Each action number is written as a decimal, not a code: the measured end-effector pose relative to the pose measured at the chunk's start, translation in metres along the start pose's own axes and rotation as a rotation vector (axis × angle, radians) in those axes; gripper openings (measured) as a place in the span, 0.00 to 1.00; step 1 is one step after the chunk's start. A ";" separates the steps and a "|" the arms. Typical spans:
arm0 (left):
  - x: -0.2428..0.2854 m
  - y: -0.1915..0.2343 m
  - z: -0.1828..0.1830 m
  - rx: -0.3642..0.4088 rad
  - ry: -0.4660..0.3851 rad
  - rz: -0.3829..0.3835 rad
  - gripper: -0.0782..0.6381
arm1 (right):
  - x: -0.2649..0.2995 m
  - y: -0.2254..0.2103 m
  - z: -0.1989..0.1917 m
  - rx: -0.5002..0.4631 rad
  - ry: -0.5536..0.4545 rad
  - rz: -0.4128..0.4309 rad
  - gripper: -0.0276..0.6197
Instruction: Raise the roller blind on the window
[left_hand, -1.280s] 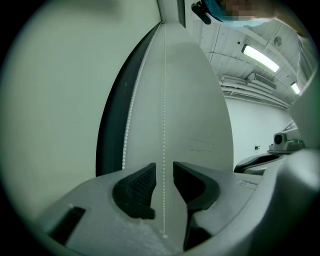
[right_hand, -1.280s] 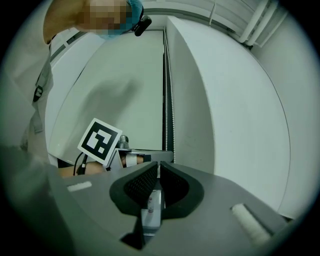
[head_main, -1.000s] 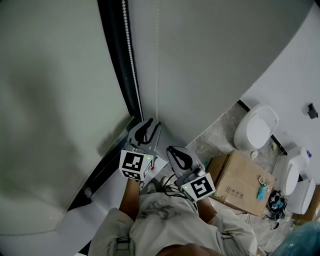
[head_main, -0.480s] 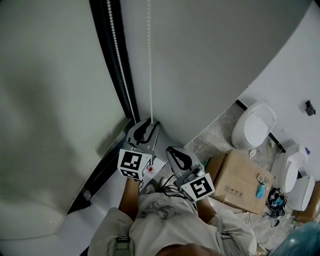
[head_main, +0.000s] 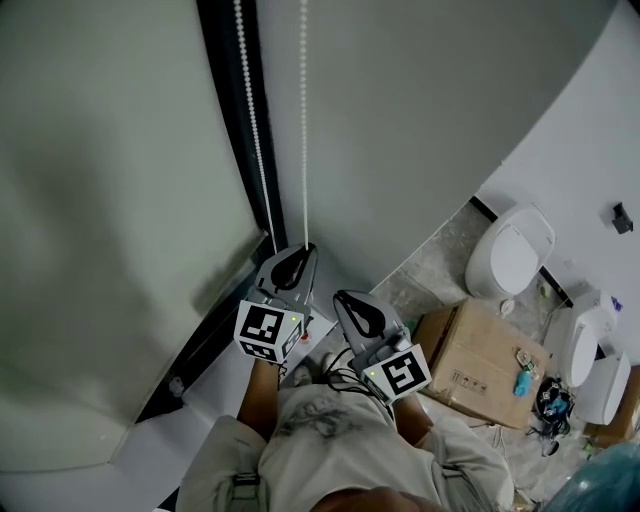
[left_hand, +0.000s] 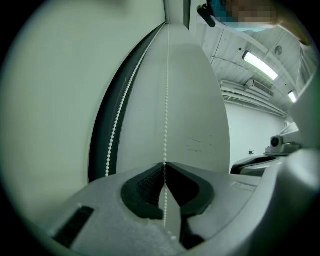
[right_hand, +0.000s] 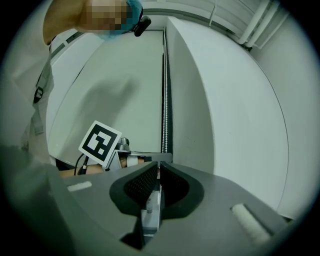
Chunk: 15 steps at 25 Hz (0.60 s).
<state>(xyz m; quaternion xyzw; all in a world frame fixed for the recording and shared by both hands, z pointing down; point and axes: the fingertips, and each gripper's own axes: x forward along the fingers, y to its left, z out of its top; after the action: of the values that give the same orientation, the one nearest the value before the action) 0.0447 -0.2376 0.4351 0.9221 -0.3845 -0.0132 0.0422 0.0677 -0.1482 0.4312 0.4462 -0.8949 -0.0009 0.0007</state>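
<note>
The pale roller blind (head_main: 110, 200) hangs down at the left, edged by a black window frame (head_main: 228, 120). Two strands of white bead chain run beside it. My left gripper (head_main: 303, 250) is shut on the right strand (head_main: 304, 120); in the left gripper view the beads (left_hand: 166, 100) pass straight between the closed tips of the left gripper (left_hand: 164, 164). The other strand (left_hand: 120, 120) hangs free along the frame. My right gripper (head_main: 348, 297) sits lower right of the left one, away from the chain. In its own view the right gripper (right_hand: 158, 164) has its jaws together, and I see nothing held.
A grey wall (head_main: 420, 130) stands just right of the chain. Below lie a cardboard box (head_main: 478, 362), a white toilet (head_main: 512, 252) and more white fixtures (head_main: 590, 350) on the floor. The person's body fills the bottom of the head view.
The left gripper's jaws, spread a second ago, now stand together on the right chain strand. The right gripper has stayed where it was.
</note>
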 end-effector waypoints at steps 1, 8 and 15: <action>-0.003 -0.001 0.000 -0.004 0.002 -0.004 0.13 | 0.001 0.002 0.002 -0.007 -0.003 0.003 0.09; -0.026 -0.008 -0.001 -0.017 0.009 -0.016 0.13 | 0.006 0.013 0.009 -0.019 0.016 0.035 0.09; -0.043 -0.014 -0.005 -0.025 0.028 -0.023 0.13 | 0.014 0.023 0.033 -0.038 -0.013 0.091 0.12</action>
<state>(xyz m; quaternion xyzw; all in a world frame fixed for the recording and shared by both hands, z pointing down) 0.0246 -0.1967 0.4386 0.9259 -0.3732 -0.0056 0.0587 0.0405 -0.1457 0.3981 0.4048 -0.9142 -0.0207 0.0036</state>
